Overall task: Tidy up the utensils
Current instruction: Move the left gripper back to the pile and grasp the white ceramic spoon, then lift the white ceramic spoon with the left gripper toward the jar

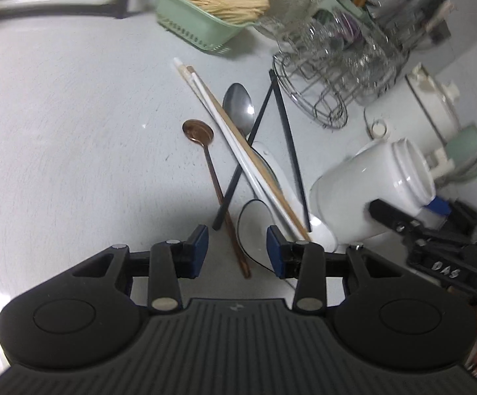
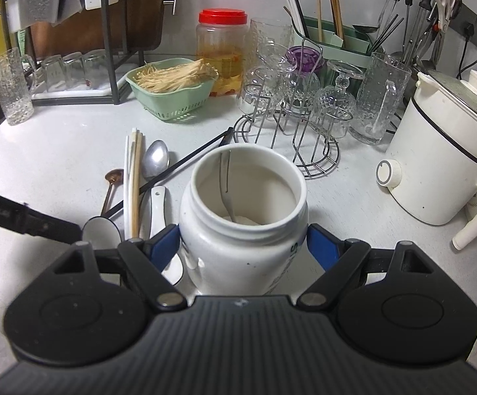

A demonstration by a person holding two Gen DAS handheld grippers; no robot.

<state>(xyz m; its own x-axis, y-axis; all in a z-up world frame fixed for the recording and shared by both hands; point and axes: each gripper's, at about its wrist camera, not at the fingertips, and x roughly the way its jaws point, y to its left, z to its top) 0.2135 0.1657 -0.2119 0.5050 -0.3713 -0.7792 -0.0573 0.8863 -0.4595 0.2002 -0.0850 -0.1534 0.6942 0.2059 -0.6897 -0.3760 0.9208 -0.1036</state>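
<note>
The left gripper [image 1: 237, 251] hangs with fingers half open and empty over the copper spoon [image 1: 213, 177], whose handle runs lengthwise between them on the bench [image 1: 74, 115]. The right gripper [image 2: 243, 247] clamps the white jar [image 2: 243, 230], tilted toward the utensils.

White jar [image 2: 243, 230], lid off, stands tilted on the counter, one thin metal utensil [image 2: 226, 191] inside. Just left of it lie, heaped and crossing: copper spoon [image 1: 198, 131], steel spoon [image 1: 238, 107], white and wooden chopsticks [image 1: 238, 151], black chopsticks [image 1: 288, 138], white ceramic spoons [image 2: 158, 210].
</note>
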